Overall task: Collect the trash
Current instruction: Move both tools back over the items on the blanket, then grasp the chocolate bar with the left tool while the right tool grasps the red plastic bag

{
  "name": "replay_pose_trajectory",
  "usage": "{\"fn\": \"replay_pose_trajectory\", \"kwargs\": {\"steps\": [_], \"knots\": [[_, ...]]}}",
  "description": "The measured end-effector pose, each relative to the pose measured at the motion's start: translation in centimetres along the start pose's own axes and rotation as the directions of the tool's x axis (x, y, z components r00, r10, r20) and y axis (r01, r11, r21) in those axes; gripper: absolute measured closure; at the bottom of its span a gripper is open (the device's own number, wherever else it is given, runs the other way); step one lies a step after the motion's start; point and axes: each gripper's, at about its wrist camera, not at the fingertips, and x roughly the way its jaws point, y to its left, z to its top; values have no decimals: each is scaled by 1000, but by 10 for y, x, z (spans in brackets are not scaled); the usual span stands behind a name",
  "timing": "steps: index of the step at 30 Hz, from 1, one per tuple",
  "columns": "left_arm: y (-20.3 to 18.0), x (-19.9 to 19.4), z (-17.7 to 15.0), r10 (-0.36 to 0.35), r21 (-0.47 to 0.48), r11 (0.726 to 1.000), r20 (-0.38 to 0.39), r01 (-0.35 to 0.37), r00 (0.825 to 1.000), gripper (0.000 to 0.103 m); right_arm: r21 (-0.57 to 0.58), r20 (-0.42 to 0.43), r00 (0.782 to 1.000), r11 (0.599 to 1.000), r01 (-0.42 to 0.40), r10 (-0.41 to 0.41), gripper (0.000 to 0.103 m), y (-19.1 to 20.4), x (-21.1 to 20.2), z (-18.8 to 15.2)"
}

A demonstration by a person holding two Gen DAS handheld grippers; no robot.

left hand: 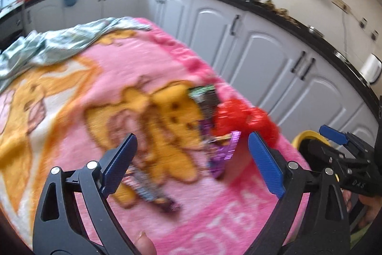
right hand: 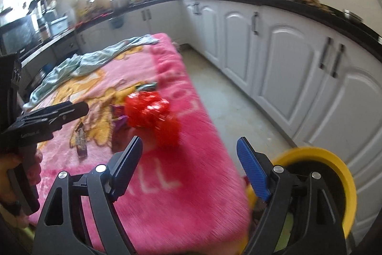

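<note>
So, progress: the task is looking only partly done, as I judge it; several pieces of trash are still lying on the pink blanket (left hand: pixel 100 78).
Trash left: a red crumpled plastic bag (right hand: pixel 152 111) is sitting near the blanket's right edge; a purple wrapper (left hand: pixel 224 154), a green and dark wrapper (left hand: pixel 205 97) and a long dark wrapper (left hand: pixel 148 190) are lying beside it.
Bin: a yellow-rimmed bin (right hand: pixel 334 159) is standing just beside the blanket's near right corner; what it is holding I cannot tell.
Left claw (left hand: pixel 191 159): it is standing wide and holding nothing, hovering over the purple wrapper.
Right claw (right hand: pixel 188 164): it is also standing wide and empty, between the red bag and the bin.
Surface: the blanket is carrying a cartoon print; a pale green cloth (right hand: pixel 95 61) is lying crumpled at its far end.
Room: white kitchen cabinets (right hand: pixel 286 59) under a dark counter (right hand: pixel 274 1) are running along the wall, and utensils are hanging above.
</note>
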Motion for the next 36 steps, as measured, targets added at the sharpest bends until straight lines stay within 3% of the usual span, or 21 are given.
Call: {"fn": "replay_pose_trajectory", "kwargs": {"steps": [11,13,17,19,21,27,36], "knots": [[44,25,-18,57,-83,994,-103,-65,993,18,-31,-130,991,999,-42,38,24,18,77,17],[47,31,-22,50,-95,994,-124,-62,991,29,-23,-144,988,998,-55,51,26,18,83,17],[44,37,-30,68,-73,994,-149,-80,986,54,-27,-168,982,996,-87,81,55,20,90,15],[43,38,-31,75,-59,995,-151,-84,986,77,-31,-175,980,995,-98,91,65,23,89,12],[44,38,-32,66,-56,996,-152,-75,986,77,-27,-170,980,994,-105,98,71,25,83,7],[44,28,-31,-4,-72,997,-141,-6,990,79,24,-122,984,992,-127,129,73,21,55,-2],[-3,0,-10,-91,-6,996,-56,90,994,79,65,-34,993,992,-109,112,73,-2,1,-5]]}}
